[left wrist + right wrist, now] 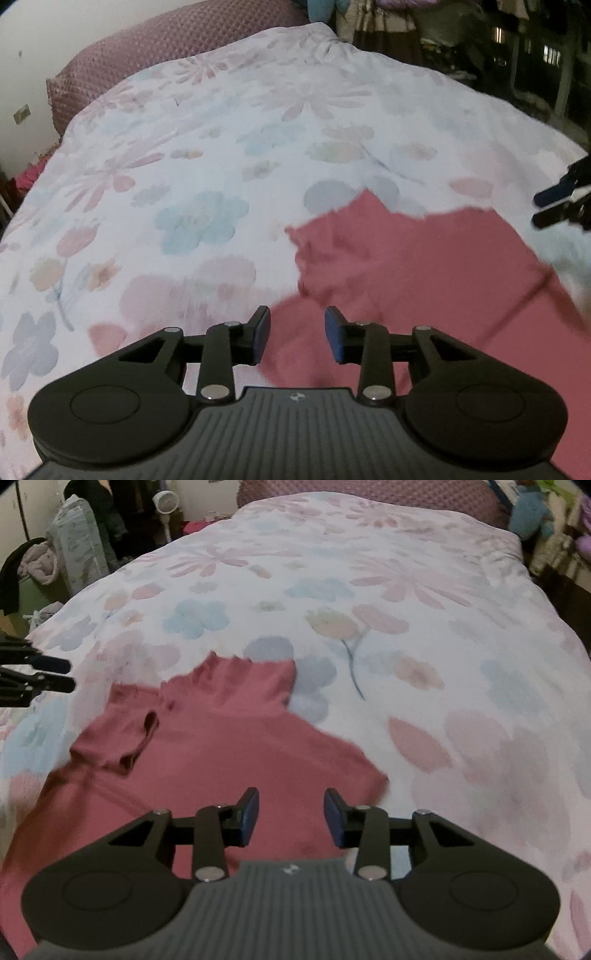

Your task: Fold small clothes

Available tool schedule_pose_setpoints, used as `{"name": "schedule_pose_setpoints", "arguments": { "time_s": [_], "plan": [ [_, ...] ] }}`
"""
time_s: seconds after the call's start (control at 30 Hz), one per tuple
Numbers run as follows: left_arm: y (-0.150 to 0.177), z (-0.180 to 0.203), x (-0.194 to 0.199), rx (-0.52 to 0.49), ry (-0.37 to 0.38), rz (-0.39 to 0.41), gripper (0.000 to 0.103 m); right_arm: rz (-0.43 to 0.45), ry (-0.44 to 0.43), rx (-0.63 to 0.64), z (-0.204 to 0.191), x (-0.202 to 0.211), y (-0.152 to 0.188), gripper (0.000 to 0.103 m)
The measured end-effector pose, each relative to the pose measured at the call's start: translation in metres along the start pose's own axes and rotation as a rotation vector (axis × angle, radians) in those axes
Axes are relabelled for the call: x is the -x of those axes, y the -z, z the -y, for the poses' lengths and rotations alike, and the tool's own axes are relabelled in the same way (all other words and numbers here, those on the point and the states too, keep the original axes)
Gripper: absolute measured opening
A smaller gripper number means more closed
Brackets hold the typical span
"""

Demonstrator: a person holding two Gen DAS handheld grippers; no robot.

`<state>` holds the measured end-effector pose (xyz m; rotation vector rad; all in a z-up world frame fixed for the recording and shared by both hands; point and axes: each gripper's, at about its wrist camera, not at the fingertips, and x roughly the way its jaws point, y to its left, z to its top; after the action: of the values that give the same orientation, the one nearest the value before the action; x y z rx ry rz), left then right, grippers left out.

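Note:
A small pink-red garment (pixel 424 273) lies spread on the floral bedspread (pixel 207 155), with a sleeve reaching toward the far side. In the right wrist view the garment (pixel 221 738) shows a neck opening at its left part. My left gripper (pixel 297 334) is open and empty, hovering over the garment's left near edge. My right gripper (pixel 291 816) is open and empty over the garment's right near part. The right gripper also shows in the left wrist view (pixel 554 208) at the far right. The left gripper shows in the right wrist view (pixel 44 675) at the far left.
A mauve quilted pillow (pixel 155 51) lies at the head of the bed. Beside the bed are piled clothes and a bag (pixel 77 542), a small white fan (pixel 166 500), and a blue soft toy (pixel 532 509). The floral bedspread (pixel 406 609) stretches around the garment.

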<state>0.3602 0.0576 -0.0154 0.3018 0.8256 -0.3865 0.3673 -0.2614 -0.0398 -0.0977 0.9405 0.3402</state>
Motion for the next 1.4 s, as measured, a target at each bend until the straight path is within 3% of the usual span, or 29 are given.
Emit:
{"name": "schedule_pose_setpoints", "arguments": {
  "time_s": [0.47, 0.6, 0.77, 0.83, 0.9, 0.93, 0.97, 1.17, 1.4],
  "plan": [
    [-0.045, -0.014, -0.141, -0.025, 0.094, -0.111, 0.041, -0.042, -0.066, 0.077, 0.010, -0.139, -0.104, 0.035],
    [-0.048, -0.021, -0.175, 0.028, 0.134, -0.132, 0.041, -0.048, -0.087, 0.048, 0.013, -0.175, -0.119, 0.029],
    [-0.051, -0.034, -0.196, 0.116, 0.198, -0.108, 0.041, -0.049, -0.110, 0.016, 0.017, -0.210, -0.129, 0.029],
    [-0.053, -0.037, -0.202, 0.142, 0.216, -0.106, 0.041, -0.054, -0.114, 0.013, 0.018, -0.220, -0.130, 0.019],
    [-0.055, -0.039, -0.201, 0.160, 0.243, -0.097, 0.028, -0.058, -0.133, 0.001, 0.019, -0.227, -0.130, 0.001],
    [-0.056, -0.039, -0.200, 0.160, 0.249, -0.096, 0.012, -0.056, -0.141, -0.001, 0.019, -0.227, -0.130, 0.000],
    [-0.057, -0.041, -0.198, 0.161, 0.251, -0.091, 0.006, -0.051, -0.141, 0.006, 0.019, -0.226, -0.130, 0.000],
    [-0.063, -0.050, -0.161, 0.150, 0.246, -0.031, 0.004, -0.019, -0.110, 0.059, 0.020, -0.193, -0.132, 0.000],
    [-0.062, -0.041, -0.084, 0.125, 0.312, 0.030, 0.004, 0.050, -0.163, 0.090, 0.013, -0.114, -0.124, 0.000]
  ]
}}
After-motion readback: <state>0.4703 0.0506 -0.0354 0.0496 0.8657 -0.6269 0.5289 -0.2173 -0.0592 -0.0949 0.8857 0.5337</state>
